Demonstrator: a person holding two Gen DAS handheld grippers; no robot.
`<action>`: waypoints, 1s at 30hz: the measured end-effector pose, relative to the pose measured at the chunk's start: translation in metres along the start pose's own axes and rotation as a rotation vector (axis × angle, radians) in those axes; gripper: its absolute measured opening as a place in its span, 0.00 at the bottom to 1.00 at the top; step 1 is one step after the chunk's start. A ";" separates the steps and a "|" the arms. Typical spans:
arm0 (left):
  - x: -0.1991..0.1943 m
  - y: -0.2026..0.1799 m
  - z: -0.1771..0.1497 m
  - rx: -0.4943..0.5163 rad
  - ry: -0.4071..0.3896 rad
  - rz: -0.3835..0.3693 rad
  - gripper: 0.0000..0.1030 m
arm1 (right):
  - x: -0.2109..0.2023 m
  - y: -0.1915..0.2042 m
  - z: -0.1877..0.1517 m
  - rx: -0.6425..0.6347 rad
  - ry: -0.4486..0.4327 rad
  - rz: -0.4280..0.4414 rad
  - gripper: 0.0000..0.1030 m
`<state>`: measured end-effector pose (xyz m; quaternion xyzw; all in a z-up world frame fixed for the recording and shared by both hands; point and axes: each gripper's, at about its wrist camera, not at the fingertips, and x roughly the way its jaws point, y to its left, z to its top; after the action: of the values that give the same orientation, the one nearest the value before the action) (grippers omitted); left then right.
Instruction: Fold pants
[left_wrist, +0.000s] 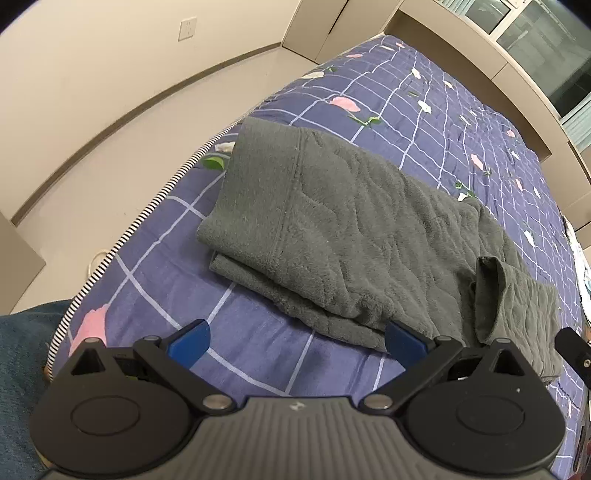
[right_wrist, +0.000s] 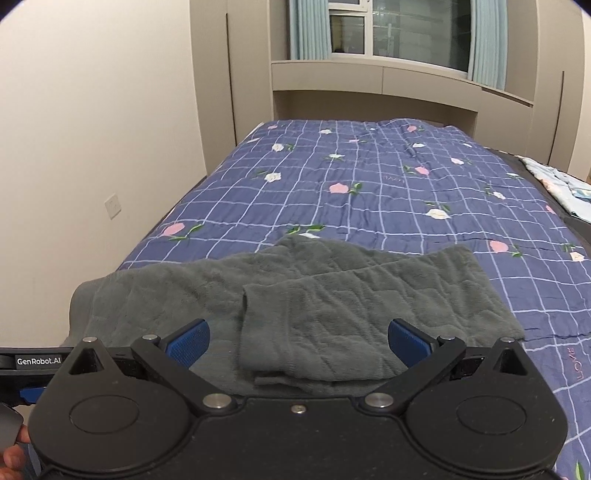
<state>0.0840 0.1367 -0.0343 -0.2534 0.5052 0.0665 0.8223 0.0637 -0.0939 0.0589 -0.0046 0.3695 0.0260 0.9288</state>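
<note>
The grey pants (right_wrist: 295, 295) are laid folded on the quilt (right_wrist: 369, 184) (perhaps in thirds). Both the left gripper (left_wrist: 295, 341) and right gripper (right_wrist: 298, 341) are held spread, grasping nothing.

A: Item one, bedding?
B: Blue-violet quilted bedspread (right_wrist: 369, 192) with a white grid and pink and white flowers, covering the bed; black-and-white striped piping (left_wrist: 122, 243) along its near edge.

A: Walls?
B: Plain cream painted wall (right_wrist: 92, 129), carrying one white wall socket plate (right_wrist: 112, 206). A dark skirting strip (left_wrist: 147, 107) runs where wall meets pale beige floor (left_wrist: 122, 177).

A: Furniture?
B: Beige built-in cupboard surround (right_wrist: 406, 79) framing the head of the bed, with tall side panels.

A: Window?
B: Metal-framed glazed window (right_wrist: 406, 29), dark outside; pale blue-green curtains (right_wrist: 308, 29) at both sides.

A: Other textiles?
B: Light blue patterned cloth (right_wrist: 557, 181) at the bed's far right edge.

A: Light?
B: Even indoor light.
</note>
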 end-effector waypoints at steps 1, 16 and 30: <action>0.002 0.000 0.000 -0.003 0.004 -0.003 0.99 | 0.003 0.002 0.001 -0.004 0.006 0.000 1.00; 0.027 -0.018 0.003 -0.001 0.044 -0.018 0.99 | 0.039 0.013 0.008 -0.032 0.071 -0.002 1.00; 0.038 -0.033 0.007 0.010 0.072 -0.033 0.99 | 0.052 0.002 0.007 -0.116 -0.023 -0.133 1.00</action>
<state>0.1201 0.1059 -0.0525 -0.2597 0.5306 0.0410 0.8058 0.1062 -0.0897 0.0277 -0.0824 0.3555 -0.0142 0.9309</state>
